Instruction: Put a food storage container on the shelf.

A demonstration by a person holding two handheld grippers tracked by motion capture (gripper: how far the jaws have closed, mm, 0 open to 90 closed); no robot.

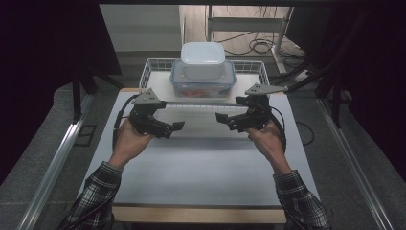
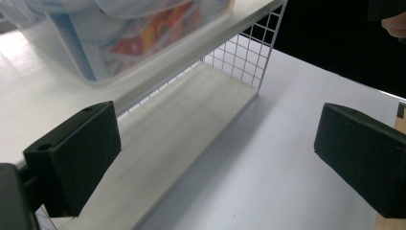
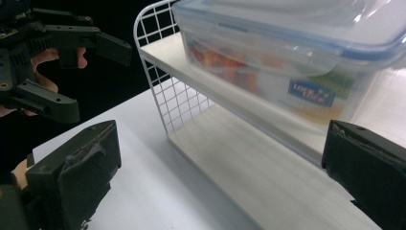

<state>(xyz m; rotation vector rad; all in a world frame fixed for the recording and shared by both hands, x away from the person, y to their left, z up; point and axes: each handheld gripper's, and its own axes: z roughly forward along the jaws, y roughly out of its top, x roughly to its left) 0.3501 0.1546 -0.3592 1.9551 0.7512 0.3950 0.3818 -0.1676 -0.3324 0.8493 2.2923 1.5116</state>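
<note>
High view: two forearms in plaid sleeves come in from the near edge of the white tabletop (image 1: 201,177), each hand holding a gripper. The left gripper (image 1: 178,126) and the right gripper (image 1: 220,116) face each other over the bare middle, well short of the rack. In each gripper view the fingers stand wide apart with nothing between them: left fingers (image 2: 72,158) open and empty, right fingers (image 3: 72,177) spread as wide as they go.

Beyond them, at the far edge, stands a white wire rack (image 1: 155,67) with two shelves. On its upper shelf sits a clear box (image 1: 203,81) with a blue-rimmed lid and colourful contents, and a white tub (image 1: 203,60) is stacked on top of it. The lower shelf (image 2: 191,120) is bare.

The likely move is a two-handed grasp of the box. The risks: the stacked tub could slide off if the box tilts or is jerked; fingers may snag the wire sides; uneven pressure from the two sides could twist the smooth box loose.
</note>
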